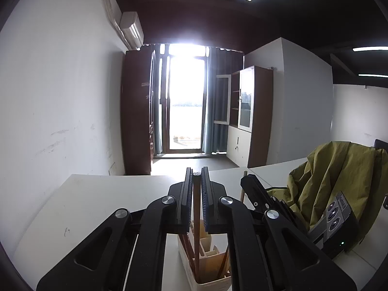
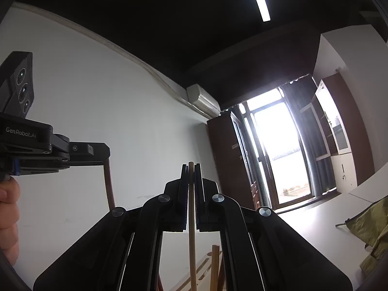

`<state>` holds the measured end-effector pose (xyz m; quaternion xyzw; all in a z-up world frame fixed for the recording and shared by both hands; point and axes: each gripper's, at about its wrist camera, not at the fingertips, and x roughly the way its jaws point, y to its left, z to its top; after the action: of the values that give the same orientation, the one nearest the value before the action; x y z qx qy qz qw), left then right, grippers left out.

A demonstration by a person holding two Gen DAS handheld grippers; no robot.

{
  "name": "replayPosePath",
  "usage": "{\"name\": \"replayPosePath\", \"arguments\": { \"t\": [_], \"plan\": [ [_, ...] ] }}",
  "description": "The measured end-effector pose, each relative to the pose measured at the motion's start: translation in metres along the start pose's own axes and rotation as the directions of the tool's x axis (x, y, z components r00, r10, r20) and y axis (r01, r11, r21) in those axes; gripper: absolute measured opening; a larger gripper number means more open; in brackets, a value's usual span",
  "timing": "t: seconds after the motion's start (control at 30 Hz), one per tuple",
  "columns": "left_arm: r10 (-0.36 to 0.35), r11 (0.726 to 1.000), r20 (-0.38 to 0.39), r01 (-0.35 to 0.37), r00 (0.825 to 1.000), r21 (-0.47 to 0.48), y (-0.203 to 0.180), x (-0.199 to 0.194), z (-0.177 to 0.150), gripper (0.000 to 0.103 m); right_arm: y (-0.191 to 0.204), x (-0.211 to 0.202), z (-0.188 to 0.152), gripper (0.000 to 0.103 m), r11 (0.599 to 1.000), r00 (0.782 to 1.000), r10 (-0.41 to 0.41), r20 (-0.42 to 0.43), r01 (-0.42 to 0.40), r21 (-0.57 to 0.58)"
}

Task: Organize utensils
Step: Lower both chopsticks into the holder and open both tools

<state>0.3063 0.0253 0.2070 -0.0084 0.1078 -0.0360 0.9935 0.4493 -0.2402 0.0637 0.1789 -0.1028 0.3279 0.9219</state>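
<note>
In the left wrist view my left gripper (image 1: 197,169) is shut on a dark brown chopstick (image 1: 196,218) with a silver cap. The stick hangs upright, its lower end inside a cream utensil holder (image 1: 213,282) with wooden dividers and other brown sticks. To the right, my right gripper (image 1: 252,186) grips a pale wooden stick (image 1: 242,194). In the right wrist view my right gripper (image 2: 190,166) is shut on that pale chopstick (image 2: 191,230), which runs down toward the holder (image 2: 203,269). At the left my left gripper (image 2: 101,151) holds the reddish-brown stick (image 2: 109,186).
The holder stands on a white table (image 1: 97,206). An olive-green cloth (image 1: 339,181) lies draped at the table's right. A person's hand (image 2: 8,208) holds the left gripper's handle. A white wall is at the left; a bright glass door and cabinets are far ahead.
</note>
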Motion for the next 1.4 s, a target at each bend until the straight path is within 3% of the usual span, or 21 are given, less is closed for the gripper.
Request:
{"name": "replayPosePath", "arguments": {
  "t": [0.6,0.97,1.2,1.4],
  "plan": [
    [-0.025,0.998,-0.089,0.020,0.996,-0.054,0.017,0.030,-0.054,0.006,0.004,-0.017,-0.025,0.005,1.000,0.998,-0.015,-0.058,0.014,-0.011],
    [-0.042,0.996,-0.122,0.032,0.992,-0.081,0.027,0.036,-0.064,0.007,0.005,-0.018,-0.032,0.005,1.000,0.992,-0.021,-0.124,0.021,0.002],
    [-0.034,0.996,-0.091,0.027,0.995,-0.083,0.033,0.017,-0.059,0.018,0.007,-0.025,-0.030,0.007,0.999,0.988,-0.035,-0.148,0.035,-0.001],
    [-0.019,0.997,-0.081,0.013,0.997,-0.070,0.036,-0.002,-0.063,0.026,0.008,-0.036,-0.022,0.017,0.998,0.985,-0.055,-0.166,0.055,-0.005]
  ]
}}
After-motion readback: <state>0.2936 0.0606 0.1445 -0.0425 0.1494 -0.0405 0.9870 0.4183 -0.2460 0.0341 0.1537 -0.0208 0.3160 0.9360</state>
